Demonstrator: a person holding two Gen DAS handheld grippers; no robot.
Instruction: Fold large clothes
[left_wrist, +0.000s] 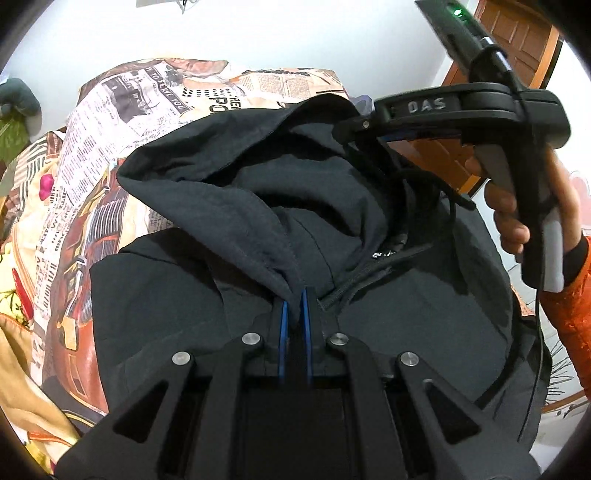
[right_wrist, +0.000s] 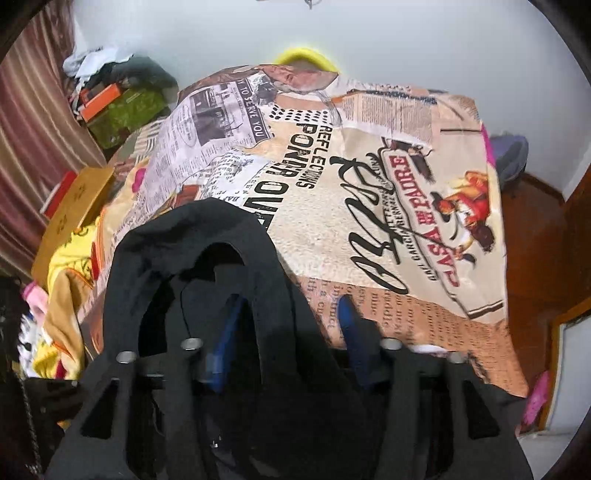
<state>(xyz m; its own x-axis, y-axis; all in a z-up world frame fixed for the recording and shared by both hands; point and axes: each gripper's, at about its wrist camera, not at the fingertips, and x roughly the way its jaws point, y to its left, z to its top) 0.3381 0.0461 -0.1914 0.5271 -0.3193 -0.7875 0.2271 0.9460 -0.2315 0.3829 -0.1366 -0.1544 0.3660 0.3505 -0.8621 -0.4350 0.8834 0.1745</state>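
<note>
**Left wrist view**
- Left gripper (left_wrist: 293, 308): clamped shut, blue pads pinching the near rim of the hood (left_wrist: 295, 184) where it meets the collar.
- Dark hooded jacket (left_wrist: 166, 314): front up on the printed bedspread (left_wrist: 147, 110). Body spread directly beneath and to both sides of the jaws. Hood raised and gaping just ahead of them, long axis running straight away from the pads toward the far edge of the bed.
- Right gripper (left_wrist: 349, 127): ahead and to the right of the left one, tips at the far right rim of the hood, carried by a hand (left_wrist: 517, 206) in an orange sleeve (left_wrist: 569, 314). Jaw state not legible from this side.

**Right wrist view** (blurred)
- Right gripper (right_wrist: 290, 317): jaws standing apart. Hood (right_wrist: 221, 240) rim arching ahead and running back between the pads, cloth close to the left pad, a strip of bedspread (right_wrist: 369, 184) showing beside the right pad. Read as not clamped, cloth between but not pressed.
- Bedspread extending forward and right of the jaws, bare of clothing there.

**Governing relation** (judgement)
- Hood stretched between the two grippers along its own length, left at the neck end, right nearer the crown.
- Crown end likely to close on the rim first, then travel back toward the left gripper to lay the hood flat on the chest.
- Risk: only the outer layer caught.
</note>
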